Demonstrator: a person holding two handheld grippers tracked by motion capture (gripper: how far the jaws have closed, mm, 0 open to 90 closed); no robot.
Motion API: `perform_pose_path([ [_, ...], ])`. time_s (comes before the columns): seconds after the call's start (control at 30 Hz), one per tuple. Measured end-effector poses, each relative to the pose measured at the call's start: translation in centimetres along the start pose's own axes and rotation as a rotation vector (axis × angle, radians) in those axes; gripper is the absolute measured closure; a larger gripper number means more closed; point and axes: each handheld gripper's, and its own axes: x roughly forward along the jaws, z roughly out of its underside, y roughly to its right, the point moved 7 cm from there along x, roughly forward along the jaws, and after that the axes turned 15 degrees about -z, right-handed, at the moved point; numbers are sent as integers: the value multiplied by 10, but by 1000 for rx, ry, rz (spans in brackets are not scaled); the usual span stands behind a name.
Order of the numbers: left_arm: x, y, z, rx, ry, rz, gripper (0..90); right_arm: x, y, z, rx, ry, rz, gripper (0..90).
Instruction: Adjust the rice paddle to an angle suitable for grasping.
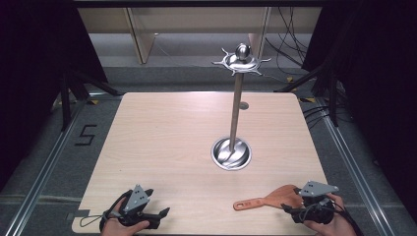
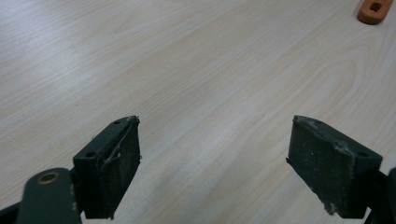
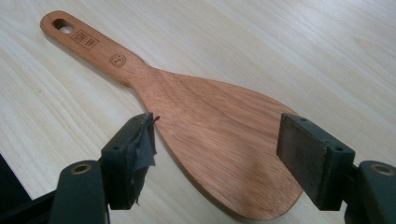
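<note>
A brown wooden spatula [image 1: 268, 198] lies flat on the table's front right, handle pointing left. In the right gripper view the spatula [image 3: 205, 126] has a hole at its handle end and its broad blade lies between the jaws. My right gripper [image 3: 217, 147] is open, its jaws standing either side of the blade, held by a hand at the front right [image 1: 295, 209]. My left gripper [image 1: 164, 212] rests at the front left, open and empty [image 2: 212, 156] over bare wood. The handle tip of the spatula [image 2: 373, 10] shows far off in the left gripper view.
A tall metal stand [image 1: 236, 110] with a round base [image 1: 231, 154] rises mid-table, topped by a hooked ring and ball [image 1: 242, 58]. The light wooden table [image 1: 162, 137] ends at dark floor with cables and black drapes at the sides.
</note>
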Motion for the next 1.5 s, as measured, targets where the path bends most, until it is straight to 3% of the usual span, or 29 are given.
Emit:
perform_pose_path([
  [0.07, 0, 1, 0, -5, 5, 2, 162, 1, 1, 1, -13, -3, 4, 288],
  [0.1, -1, -1, 1, 27, -9, 5, 162, 1, 0, 1, -6, -9, -3, 286],
  [0.13, 0, 1, 0, -2, 2, 2, 162, 1, -1, 1, -7, -12, -3, 286],
  [0.2, 0, 0, 0, -2, 5, 1, 162, 2, -2, 0, -7, -8, -8, 283],
  [0.23, 0, -1, 1, 20, -3, 4, 162, 3, -2, 1, -8, -13, -10, 283],
  [0.3, -1, 0, 2, 4, -20, 2, 162, 3, -3, 1, -7, -23, -16, 282],
  [0.33, 0, 0, 0, -6, 5, 2, 162, 3, -3, 1, -12, -23, -14, 282],
  [0.43, 0, 1, 0, -6, 5, 2, 162, 3, -3, 1, -10, -25, -15, 280],
  [0.47, 0, -1, 1, 28, -8, 4, 162, 4, -3, 1, -16, -28, -20, 280],
  [0.5, -1, -1, 2, 30, -13, 4, 162, 4, -3, 1, -16, -28, -20, 280],
  [0.57, 0, 2, 1, -24, -7, 4, 162, 4, -3, 1, -25, -35, -20, 280],
  [0.6, 0, 2, 1, -24, -7, 4, 162, 4, -3, 1, -25, -35, -20, 280],
  [0.63, -1, -1, 3, 15, -33, -5, 162, 4, -3, 1, -27, -33, -19, 280],
  [0.7, 0, 1, 2, -17, -14, 2, 162, 4, -4, 0, -17, -29, -20, 280],
  [0.73, 0, -1, 1, 14, -5, 0, 161, 5, -4, -1, -25, -31, -15, 280],
  [0.8, 0, -3, 1, 36, -11, -3, 162, 6, -6, -2, -31, -36, -26, 277],
  [0.9, 0, -1, 1, 11, -11, -2, 162, 8, -9, -5, -35, -23, -36, 274],
  [0.97, 0, -1, 1, 22, -8, 0, 162, 8, -12, -8, -36, -24, -44, 273],
  [1.1, 0, -2, 1, 30, -11, -6, 161, 11, -14, -13, -57, -24, -51, 268],
  [1.2, 1, -1, 1, 11, -9, -7, 162, 13, -18, -17, -72, -26, -68, 252],
  [1.23, 2, 1, 0, -7, 2, 0, 162, 17, -20, -22, -88, 9, -78, 231],
  [1.5, 2, -1, 1, 4, 3, -4, 162, 22, -25, -36, -144, -13, -106, 214],
])
